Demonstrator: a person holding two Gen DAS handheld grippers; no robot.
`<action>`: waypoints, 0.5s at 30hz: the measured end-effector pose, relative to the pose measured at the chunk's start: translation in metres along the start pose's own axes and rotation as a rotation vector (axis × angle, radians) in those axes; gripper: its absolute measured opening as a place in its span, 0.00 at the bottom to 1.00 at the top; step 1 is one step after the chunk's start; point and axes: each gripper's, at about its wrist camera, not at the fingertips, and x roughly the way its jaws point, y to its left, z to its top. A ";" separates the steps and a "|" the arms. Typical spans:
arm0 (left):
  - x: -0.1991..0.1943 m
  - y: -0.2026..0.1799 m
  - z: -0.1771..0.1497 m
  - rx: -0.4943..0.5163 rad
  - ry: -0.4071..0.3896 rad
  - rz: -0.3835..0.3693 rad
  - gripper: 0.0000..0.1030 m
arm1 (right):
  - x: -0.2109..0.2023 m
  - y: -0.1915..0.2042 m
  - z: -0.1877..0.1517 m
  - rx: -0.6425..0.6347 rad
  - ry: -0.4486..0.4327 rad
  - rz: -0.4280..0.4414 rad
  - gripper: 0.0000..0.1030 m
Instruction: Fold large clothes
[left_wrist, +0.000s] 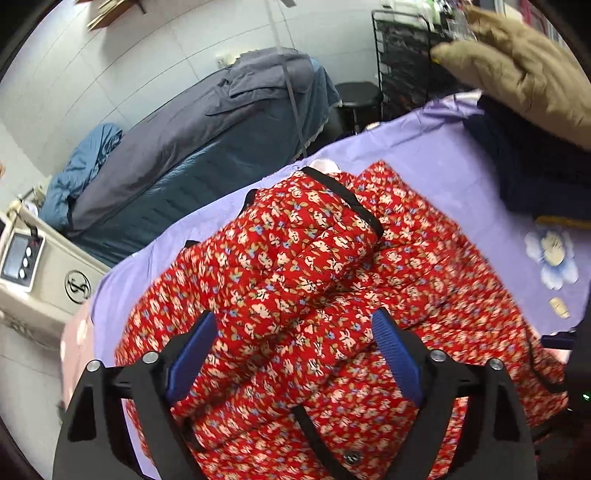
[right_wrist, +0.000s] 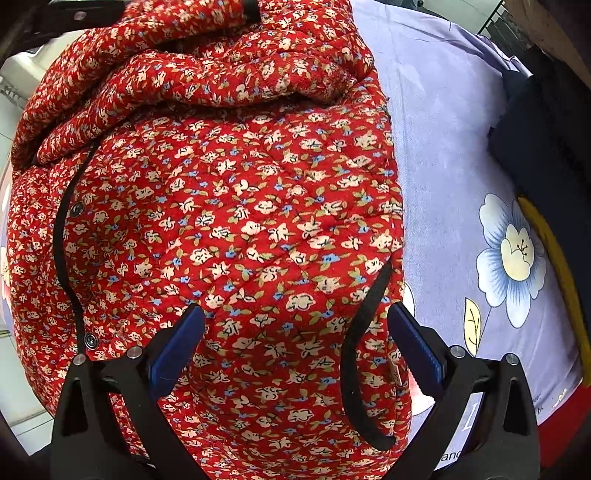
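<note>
A red quilted floral jacket with black trim lies on a lilac bedsheet, with a sleeve or flap folded over its middle. My left gripper is open, its blue pads either side of the jacket's bulging fold, hovering close above it. In the right wrist view the same jacket fills the frame. My right gripper is open above the jacket's lower part, near a black-trimmed pocket edge. Neither gripper holds cloth.
The sheet has a blue flower print. A dark navy folded garment and a tan pillow lie at the far right. A second bed with grey and blue covers, a black stool and a beige appliance stand beyond.
</note>
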 end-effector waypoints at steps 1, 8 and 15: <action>-0.003 0.002 -0.003 -0.012 -0.001 -0.001 0.83 | -0.001 -0.004 0.004 -0.003 -0.005 0.002 0.94; -0.013 0.028 -0.038 -0.092 0.033 0.041 0.84 | -0.015 0.002 0.051 -0.020 -0.065 0.043 0.95; -0.008 0.067 -0.086 -0.210 0.120 0.101 0.84 | -0.021 0.005 0.117 -0.028 -0.109 0.081 0.95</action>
